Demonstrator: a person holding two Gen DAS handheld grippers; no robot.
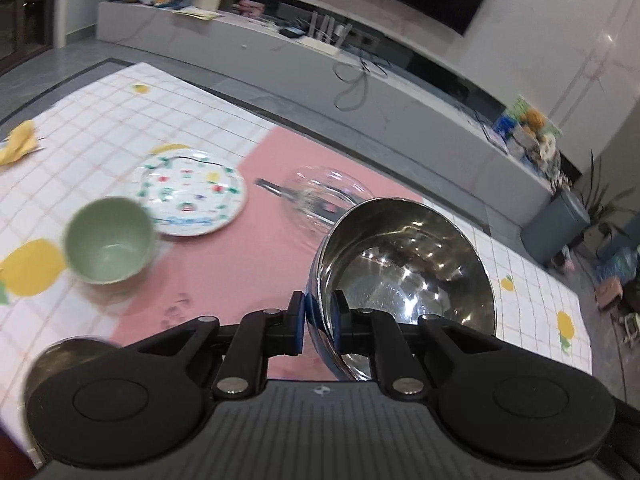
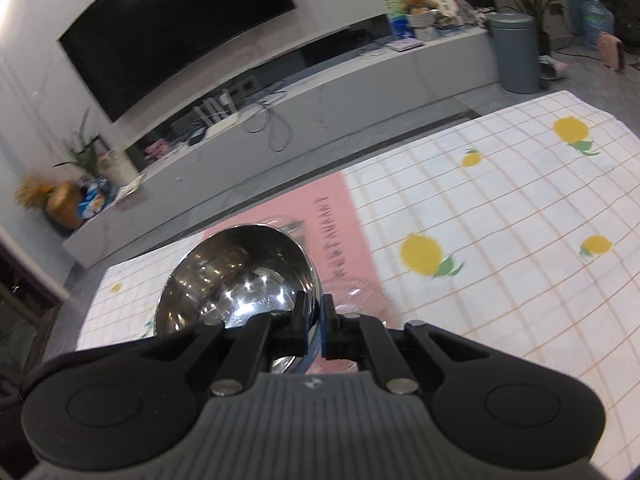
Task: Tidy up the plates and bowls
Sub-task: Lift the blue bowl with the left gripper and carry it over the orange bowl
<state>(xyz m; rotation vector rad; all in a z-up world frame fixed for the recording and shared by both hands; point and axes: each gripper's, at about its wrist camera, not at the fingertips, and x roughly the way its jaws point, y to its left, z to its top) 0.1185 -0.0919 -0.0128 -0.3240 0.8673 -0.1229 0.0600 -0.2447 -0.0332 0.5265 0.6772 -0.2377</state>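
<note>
In the left wrist view my left gripper [image 1: 318,308] is shut on the near left rim of a shiny steel bowl [image 1: 408,272], which hangs tilted above the pink mat [image 1: 240,272]. In the right wrist view my right gripper [image 2: 316,312] is shut on the right rim of a steel bowl [image 2: 240,276]. Whether it is the same bowl I cannot tell. Neither gripper shows in the other's view. A green bowl [image 1: 110,240] stands to the left on the table. Behind it lies a patterned plate [image 1: 188,196]. A clear glass bowl [image 1: 324,188] sits just beyond the steel bowl.
A blurred round steel thing [image 1: 68,356] sits at the near left. A yellow cloth [image 1: 20,142] lies at the far left of the lemon-print tablecloth [image 2: 500,208]. Past the table's far edge runs a low grey TV bench [image 2: 360,92], with a bin [image 2: 516,52] at its right end.
</note>
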